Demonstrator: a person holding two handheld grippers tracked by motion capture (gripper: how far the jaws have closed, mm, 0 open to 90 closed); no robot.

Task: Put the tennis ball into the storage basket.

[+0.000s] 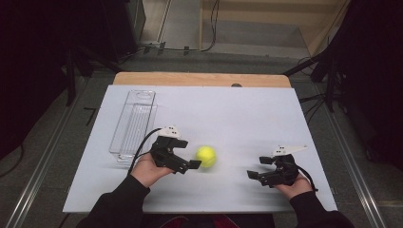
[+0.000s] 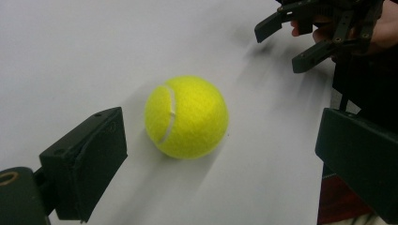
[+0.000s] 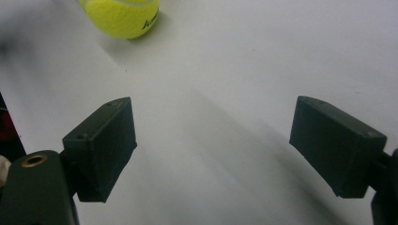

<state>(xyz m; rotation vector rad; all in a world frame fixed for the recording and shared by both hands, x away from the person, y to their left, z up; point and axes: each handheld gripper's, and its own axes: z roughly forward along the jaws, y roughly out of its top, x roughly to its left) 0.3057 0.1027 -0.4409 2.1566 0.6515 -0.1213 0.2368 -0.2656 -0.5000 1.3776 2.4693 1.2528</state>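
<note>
The yellow tennis ball [image 1: 206, 156] is sitting mid-frame on the white tabletop [image 1: 247, 114] — the left tool [image 1: 188, 153] gaping wide just beside it, the right tool [image 1: 259, 167] hanging wide open, well apart.

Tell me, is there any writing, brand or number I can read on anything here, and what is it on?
Ball: dark print on its side, cut off by the top edge of the right gripper view; perhaps a "K" at the start, the rest unreadable.
Bin, clear plastic: no writing to be seen.
Table: no writing to be seen.
Left gripper and right gripper: no readable marks.
</note>
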